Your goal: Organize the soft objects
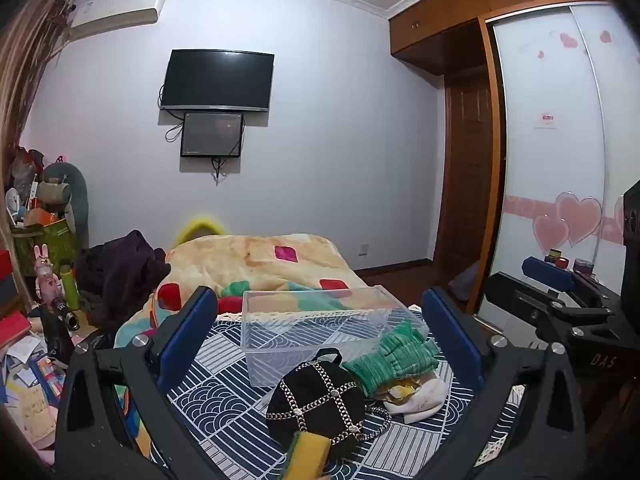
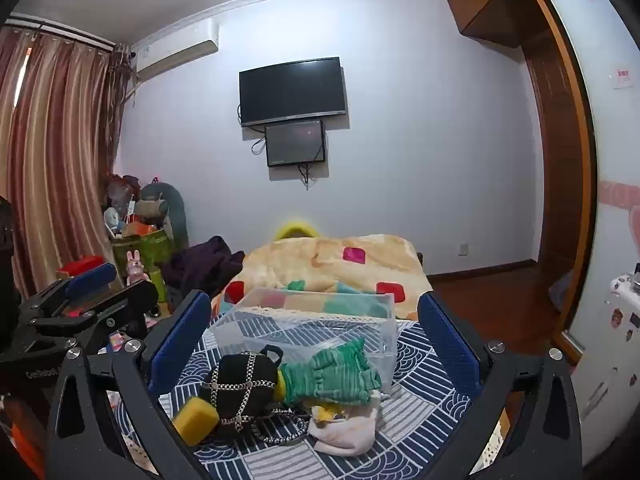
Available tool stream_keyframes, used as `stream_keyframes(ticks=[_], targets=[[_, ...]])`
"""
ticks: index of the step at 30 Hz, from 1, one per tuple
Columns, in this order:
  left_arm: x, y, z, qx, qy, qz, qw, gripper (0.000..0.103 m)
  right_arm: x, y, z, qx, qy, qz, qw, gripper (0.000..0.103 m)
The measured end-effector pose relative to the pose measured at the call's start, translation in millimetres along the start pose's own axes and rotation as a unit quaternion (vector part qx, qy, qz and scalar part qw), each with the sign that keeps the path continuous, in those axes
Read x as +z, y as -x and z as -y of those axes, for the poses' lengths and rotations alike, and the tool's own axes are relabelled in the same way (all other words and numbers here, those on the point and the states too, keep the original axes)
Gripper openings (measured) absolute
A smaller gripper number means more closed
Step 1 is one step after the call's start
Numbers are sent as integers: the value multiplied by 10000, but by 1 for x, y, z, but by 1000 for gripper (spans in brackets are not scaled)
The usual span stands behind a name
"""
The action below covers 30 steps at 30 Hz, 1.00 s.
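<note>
1. The soft objects lie in a loose cluster on the patterned cloth (image 1: 208, 396) that covers the near end of the bed: a black pouch (image 1: 316, 404) crossed with chain, a green knitted item (image 1: 394, 356), a yellow sponge (image 1: 306, 454) and a pale cloth bundle (image 1: 420, 398). None of them is in the bin.
2. A clear plastic bin (image 1: 320, 320) stands just behind the cluster, empty and open at the top; its position suggests that it is the intended receptacle, set within short reach of the items.
3. The left gripper (image 1: 320, 344) hangs above the cluster with its blue pads wide apart and nothing between them. The right gripper (image 2: 316, 344) is equally wide and empty. Both appear posed for a first pick, judging by the untouched pile.
4. The left wrist view shows the sponge only as an edge at the bottom of the frame, partly behind the pouch, and shows the other gripper at the right margin.
5. The right wrist view shows the sponge (image 2: 196, 420) whole, touching the pouch (image 2: 240, 384) on its left, the pouch's chain strap trailing over the cloth, and the green item (image 2: 332, 376) lying against the bin's near wall (image 2: 376, 344). It also shows the striped curtain (image 2: 60, 152), which the left view shows only as a sliver at its edge.
</note>
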<state>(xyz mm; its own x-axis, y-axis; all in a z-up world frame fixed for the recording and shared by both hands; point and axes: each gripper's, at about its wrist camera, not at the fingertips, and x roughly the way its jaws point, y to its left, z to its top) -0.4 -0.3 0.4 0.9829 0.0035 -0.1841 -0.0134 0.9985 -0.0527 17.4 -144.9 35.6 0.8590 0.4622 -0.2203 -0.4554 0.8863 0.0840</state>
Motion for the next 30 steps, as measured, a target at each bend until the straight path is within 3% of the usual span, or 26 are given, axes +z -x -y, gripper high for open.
stream_keyframes(ticks=[30], targets=[[1,2,-3,-3,95,77,9999,103,3,7,-4,16,-20,47,10000,103]])
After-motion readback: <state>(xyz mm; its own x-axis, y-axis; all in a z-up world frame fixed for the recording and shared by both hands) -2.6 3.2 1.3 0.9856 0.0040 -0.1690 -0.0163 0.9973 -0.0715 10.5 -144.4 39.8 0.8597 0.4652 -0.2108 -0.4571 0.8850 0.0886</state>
